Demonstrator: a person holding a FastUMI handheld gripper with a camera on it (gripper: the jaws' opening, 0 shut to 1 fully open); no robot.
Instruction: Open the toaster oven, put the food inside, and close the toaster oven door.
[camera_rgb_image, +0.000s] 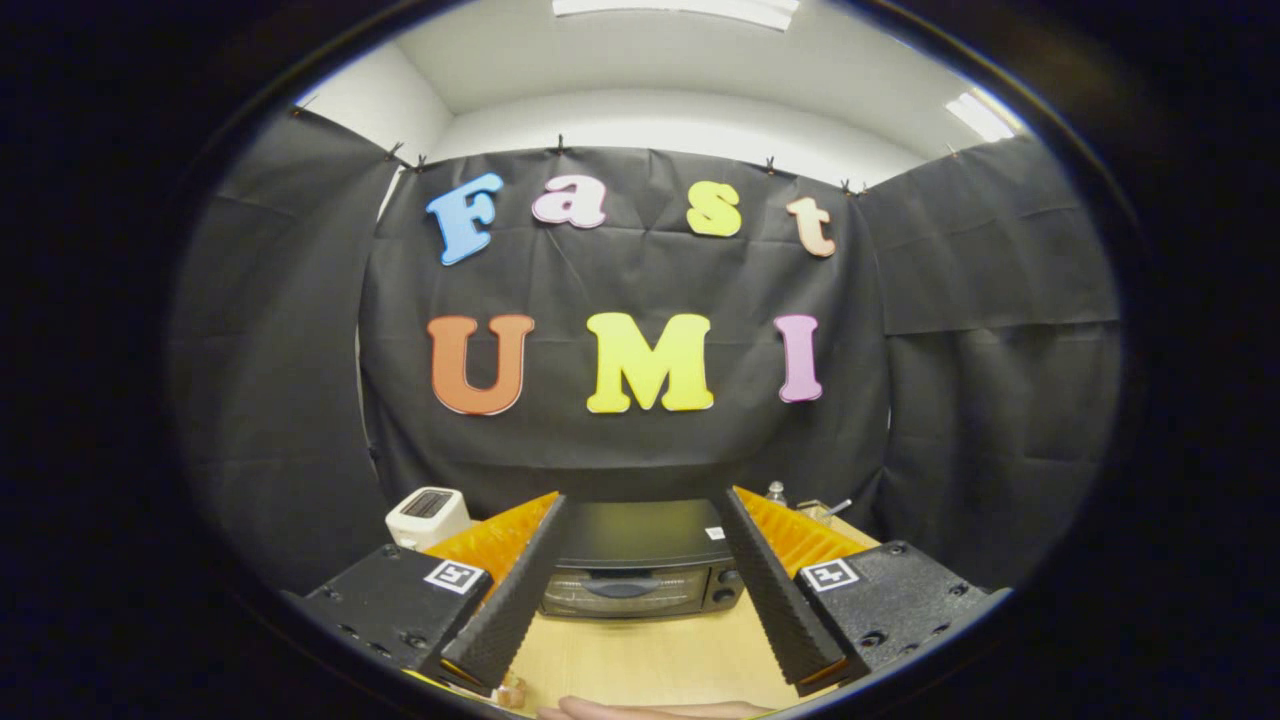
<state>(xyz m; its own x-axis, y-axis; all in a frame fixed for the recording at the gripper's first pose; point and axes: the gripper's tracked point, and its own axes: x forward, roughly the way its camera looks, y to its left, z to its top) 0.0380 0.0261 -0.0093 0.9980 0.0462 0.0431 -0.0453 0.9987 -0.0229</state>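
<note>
A black toaster oven (640, 565) stands on the wooden table (650, 655), beyond my fingers and framed between them. Its glass door is shut, with the dark handle (620, 588) across the front and knobs (728, 585) at its right side. My gripper (640, 497) is open wide and held well back from the oven, with nothing between the fingers. Both ridged black fingers (520, 590) have orange outer sides. A small pale thing (512, 692) peeks out under the base of the left finger; I cannot tell what it is.
A white toaster (428, 515) sits at the table's back left, beside the oven. Behind the oven on the right stand a small bottle (775, 492) and a metal item (830, 508). Part of a person's hand (650, 710) lies along the table's near edge.
</note>
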